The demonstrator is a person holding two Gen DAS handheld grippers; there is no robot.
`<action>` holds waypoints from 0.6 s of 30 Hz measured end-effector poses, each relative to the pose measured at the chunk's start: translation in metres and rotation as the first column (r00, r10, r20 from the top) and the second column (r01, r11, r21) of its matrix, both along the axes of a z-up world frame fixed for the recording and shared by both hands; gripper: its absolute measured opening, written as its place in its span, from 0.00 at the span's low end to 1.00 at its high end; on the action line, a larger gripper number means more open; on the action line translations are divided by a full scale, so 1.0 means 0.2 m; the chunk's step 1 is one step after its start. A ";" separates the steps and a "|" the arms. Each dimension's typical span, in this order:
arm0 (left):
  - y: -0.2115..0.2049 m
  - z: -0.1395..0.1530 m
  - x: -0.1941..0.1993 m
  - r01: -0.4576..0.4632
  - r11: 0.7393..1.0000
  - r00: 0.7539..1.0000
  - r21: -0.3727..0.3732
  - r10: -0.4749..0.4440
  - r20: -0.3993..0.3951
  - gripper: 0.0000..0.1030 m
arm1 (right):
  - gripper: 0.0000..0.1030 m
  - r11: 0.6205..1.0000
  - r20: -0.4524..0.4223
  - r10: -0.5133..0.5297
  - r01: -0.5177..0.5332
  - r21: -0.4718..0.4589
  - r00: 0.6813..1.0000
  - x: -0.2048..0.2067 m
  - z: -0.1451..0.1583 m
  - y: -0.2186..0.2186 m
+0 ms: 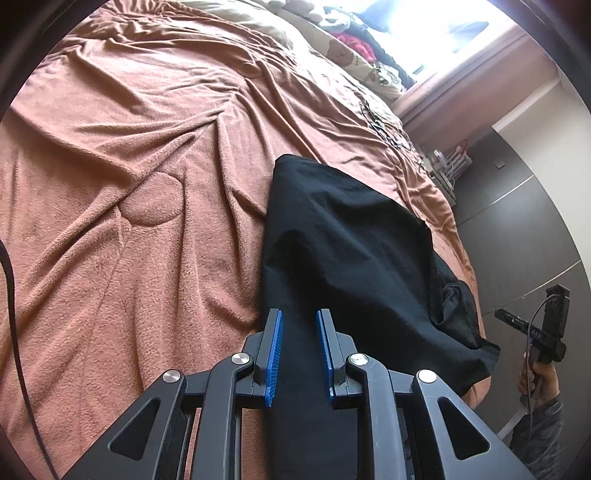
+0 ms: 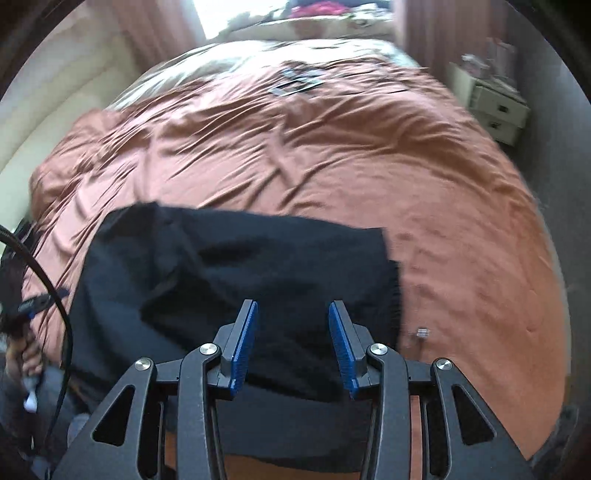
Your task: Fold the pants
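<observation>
Both the left gripper (image 1: 299, 354) and right gripper (image 2: 293, 345) hover agape above black pants (image 1: 343, 236) on the bed (image 1: 129, 166); grasping one layer risks unfolding.

Daylight floods from a blown-out window (image 1: 436, 26) at one o'clock. The right wrist view is motion-blurred throughout; both show fisheye bending and dark corner vignetting.

Count: one pair of black fabric pants (image 1: 343, 236), one rust-brown fleece blanket (image 1: 129, 155), two black two-finger grippers with blue pads (image 1: 299, 354) (image 2: 293, 347), one white two-drawer bedside cabinet (image 2: 498, 110).
</observation>
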State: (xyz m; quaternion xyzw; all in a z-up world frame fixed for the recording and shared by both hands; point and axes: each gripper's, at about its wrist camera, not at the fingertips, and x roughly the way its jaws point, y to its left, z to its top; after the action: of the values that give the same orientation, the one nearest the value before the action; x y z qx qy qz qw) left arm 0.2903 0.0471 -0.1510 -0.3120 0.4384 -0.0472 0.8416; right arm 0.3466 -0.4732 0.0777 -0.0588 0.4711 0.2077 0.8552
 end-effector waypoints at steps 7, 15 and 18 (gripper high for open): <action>-0.02 -0.03 0.03 0.021 1.000 0.999 -0.004 -0.021 -0.037 0.20 | 0.58 0.986 -0.009 0.146 -0.147 -0.076 0.989 0.08 -0.08 0.19; -0.02 -0.09 0.07 0.025 1.000 0.995 -0.009 -0.026 -0.095 0.20 | 0.58 0.946 -0.036 0.276 -0.278 -0.168 0.960 0.17 -0.17 0.39; -0.03 -0.10 0.09 0.029 1.000 0.993 -0.001 -0.029 -0.112 0.20 | 0.58 0.930 -0.054 0.297 -0.302 -0.208 0.953 0.20 -0.22 0.46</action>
State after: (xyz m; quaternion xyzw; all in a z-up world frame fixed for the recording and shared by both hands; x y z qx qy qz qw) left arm 0.3077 0.0411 -0.1714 -0.3073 0.4893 -0.0416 0.8151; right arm 0.3873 -0.3808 0.0336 -0.2191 0.4855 0.2846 0.7970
